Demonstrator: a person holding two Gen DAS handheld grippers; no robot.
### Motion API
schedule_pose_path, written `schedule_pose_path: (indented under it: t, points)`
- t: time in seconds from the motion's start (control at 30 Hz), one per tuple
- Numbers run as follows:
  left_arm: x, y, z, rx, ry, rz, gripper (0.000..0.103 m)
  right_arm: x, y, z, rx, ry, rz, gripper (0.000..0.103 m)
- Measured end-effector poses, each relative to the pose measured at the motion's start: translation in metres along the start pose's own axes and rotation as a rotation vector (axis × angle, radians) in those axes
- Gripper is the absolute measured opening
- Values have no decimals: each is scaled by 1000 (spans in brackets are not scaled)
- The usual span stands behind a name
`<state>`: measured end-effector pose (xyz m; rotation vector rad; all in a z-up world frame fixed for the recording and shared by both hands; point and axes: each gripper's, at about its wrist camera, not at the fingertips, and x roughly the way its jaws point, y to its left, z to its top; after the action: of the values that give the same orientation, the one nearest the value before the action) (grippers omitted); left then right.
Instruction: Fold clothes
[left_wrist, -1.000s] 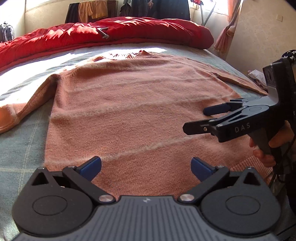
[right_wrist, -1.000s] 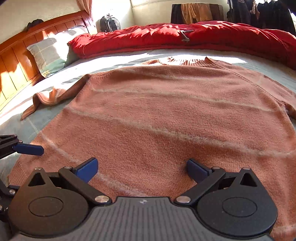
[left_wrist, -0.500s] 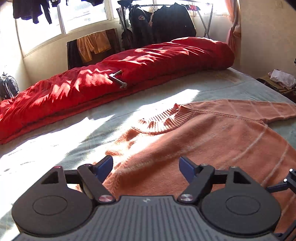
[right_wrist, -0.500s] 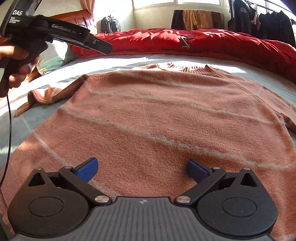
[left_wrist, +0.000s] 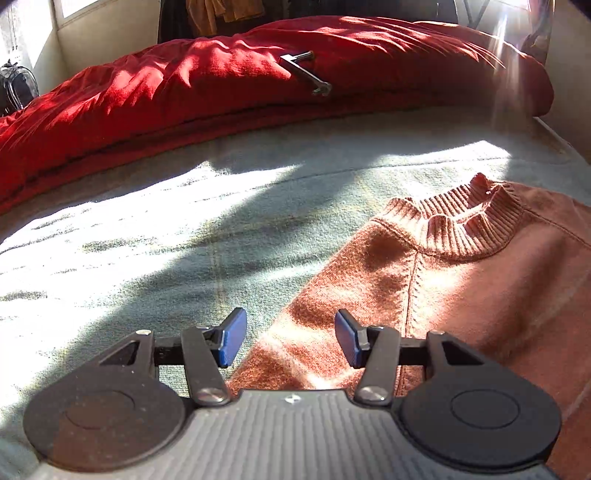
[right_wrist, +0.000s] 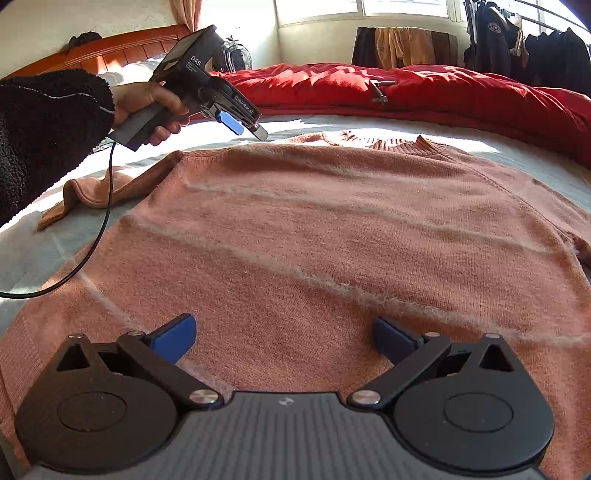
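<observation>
Sunlit bed (left_wrist: 155, 236) carries a flat pink sweater (right_wrist: 332, 236); left tongs (left_wrist: 290, 338) closing over its shoulder, gripping nothing; right tongs (right_wrist: 284, 338) wide, empty; only right view shows the sleeve (right_wrist: 85, 195).

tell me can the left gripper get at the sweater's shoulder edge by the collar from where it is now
Probably yes. The left gripper hangs just above the sweater edge beside the ribbed collar, jaws closing with no fabric pinched yet. Nothing lies between them and the knit.

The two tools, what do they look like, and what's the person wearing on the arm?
Each tool is black with round pivot discs, silver screws, a ribbed grey body and blue finger pads. The left tool has a pistol handle, white DAS lettering and a black cable. The arm wears a fuzzy black fleece sleeve.
</observation>
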<state>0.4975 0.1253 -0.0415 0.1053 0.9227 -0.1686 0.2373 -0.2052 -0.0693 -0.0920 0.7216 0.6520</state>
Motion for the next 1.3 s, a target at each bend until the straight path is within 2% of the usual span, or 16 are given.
schedule_pose_path:
  t: [0.13, 0.27, 0.37, 0.4, 0.47, 0.53, 0.6, 0.7, 0.8, 0.9, 0.97, 1.1, 1.17, 1.3]
  points:
    - [14, 10, -6, 25, 37, -5, 57, 0, -1, -2, 4, -9, 3, 103]
    - [18, 21, -12, -15, 33, -56, 57, 1, -2, -2, 11, -15, 8, 103]
    - [15, 21, -17, -19, 42, -119, 51, 0, -3, -2, 17, -18, 13, 103]
    - [13, 19, -19, -3, 46, -149, 48, 0, -3, -2, 19, -20, 15, 103]
    - [9, 15, -21, 38, 45, -151, 43, -1, -4, -2, 24, -23, 17, 103]
    - [5, 13, -22, 41, 36, -127, 22, -1, -3, -2, 23, -24, 16, 103]
    - [1, 14, -21, 31, 22, -91, 8, -1, -2, -2, 22, -24, 13, 103]
    - [-5, 10, -22, 46, 3, -49, 4, -1, -2, -1, 25, -25, 15, 103]
    - [-12, 4, -16, 64, -46, 25, 3, -2, -5, -1, 39, -29, 22, 103]
    - [-17, 9, -6, 18, -113, 85, 3, -3, -8, -1, 62, -36, 32, 103]
    - [-9, 11, -2, 1, -105, 113, 3, -3, -9, -1, 72, -39, 37, 103]
    - [21, 8, -6, 2, -36, 152, 4, -3, -10, -2, 74, -42, 39, 103]
    - [29, 10, -11, -32, -30, 158, 10, -3, -10, -2, 73, -42, 38, 103]
    - [15, 14, -8, -43, -57, 188, 27, -4, -11, -2, 73, -44, 41, 103]
